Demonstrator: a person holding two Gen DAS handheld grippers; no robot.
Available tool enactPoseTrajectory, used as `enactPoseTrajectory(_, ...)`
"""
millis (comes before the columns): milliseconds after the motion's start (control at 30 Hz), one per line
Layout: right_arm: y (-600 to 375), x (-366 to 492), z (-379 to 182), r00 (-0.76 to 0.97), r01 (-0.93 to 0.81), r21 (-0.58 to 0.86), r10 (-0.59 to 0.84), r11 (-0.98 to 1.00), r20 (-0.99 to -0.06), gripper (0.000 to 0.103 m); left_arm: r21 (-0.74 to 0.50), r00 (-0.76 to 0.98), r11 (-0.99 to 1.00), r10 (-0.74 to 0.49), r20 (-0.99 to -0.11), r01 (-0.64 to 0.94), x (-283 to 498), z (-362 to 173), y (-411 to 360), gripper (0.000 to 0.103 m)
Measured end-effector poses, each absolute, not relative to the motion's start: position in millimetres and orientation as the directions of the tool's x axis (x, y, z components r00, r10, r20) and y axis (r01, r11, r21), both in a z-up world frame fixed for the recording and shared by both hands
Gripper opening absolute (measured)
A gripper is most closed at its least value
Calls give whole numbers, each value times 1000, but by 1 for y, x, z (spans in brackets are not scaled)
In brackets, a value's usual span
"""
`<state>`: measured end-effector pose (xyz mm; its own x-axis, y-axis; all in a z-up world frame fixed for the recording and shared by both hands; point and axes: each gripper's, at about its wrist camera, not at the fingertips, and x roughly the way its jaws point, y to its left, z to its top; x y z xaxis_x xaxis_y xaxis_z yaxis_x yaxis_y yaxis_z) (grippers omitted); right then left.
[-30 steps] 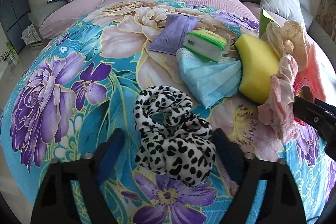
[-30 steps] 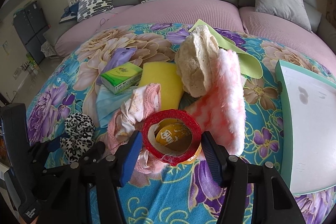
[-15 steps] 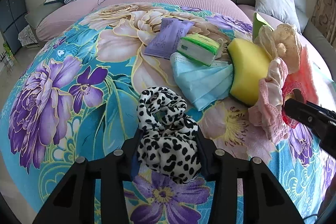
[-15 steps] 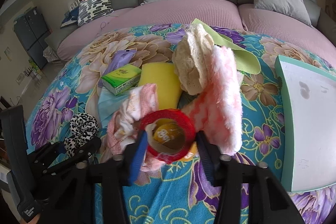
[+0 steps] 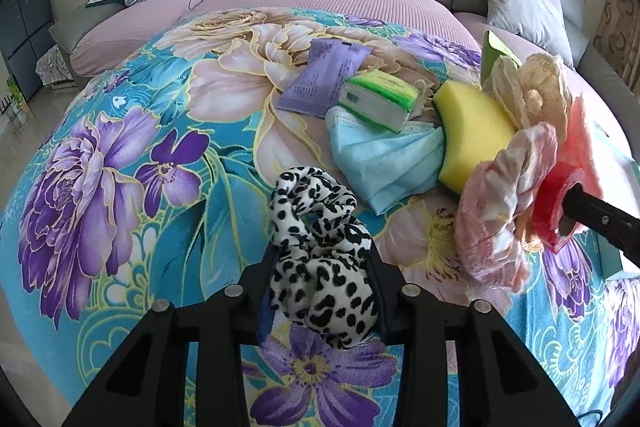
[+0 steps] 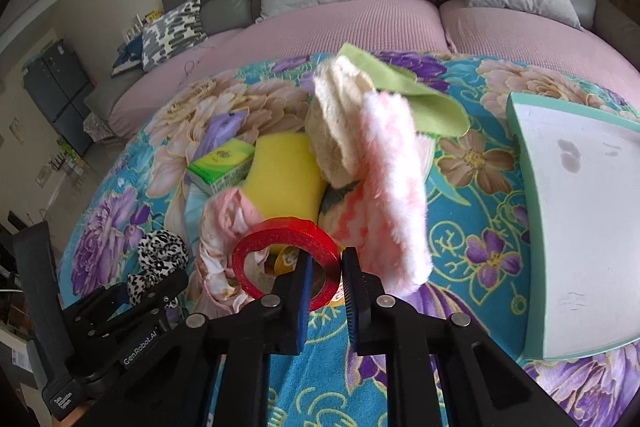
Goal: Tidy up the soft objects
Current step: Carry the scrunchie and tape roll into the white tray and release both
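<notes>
Left wrist view, left gripper (image 5: 322, 281) angled down, fingers closing on spotted scrunchie (image 5: 320, 263), right gripper (image 6: 324, 277) closing on red tape roll (image 6: 286, 251)

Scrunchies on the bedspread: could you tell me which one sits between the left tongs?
The black-and-white leopard-print fabric scrunchie; the pink floral scrunchie lies apart, beside the red tape roll.

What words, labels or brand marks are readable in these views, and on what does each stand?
"GenRobot.AI": white letters on the left gripper's black body, right wrist view.
Second white label low on that body: too blurred to read.
Purple packet: fine print, too small.
Green tissue pack: markings too small.
Yellow label inside the red tape roll: blurred, partly hidden.
</notes>
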<state>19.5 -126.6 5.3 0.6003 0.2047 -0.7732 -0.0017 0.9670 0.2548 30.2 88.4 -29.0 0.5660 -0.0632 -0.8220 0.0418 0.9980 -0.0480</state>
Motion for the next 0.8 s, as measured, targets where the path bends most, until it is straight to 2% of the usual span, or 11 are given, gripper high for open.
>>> enactPoseTrajectory(567, -164, -2, 42, 707, 23, 356, 237, 934, -667, 15, 3, 651, 999, -21, -759, 36, 21, 22, 78, 36)
enactPoseTrajectory(800, -196, -10, 51, 734, 103, 357, 171, 928, -658, 15, 17, 681, 995, -55, -730, 98, 27, 49, 48, 36)
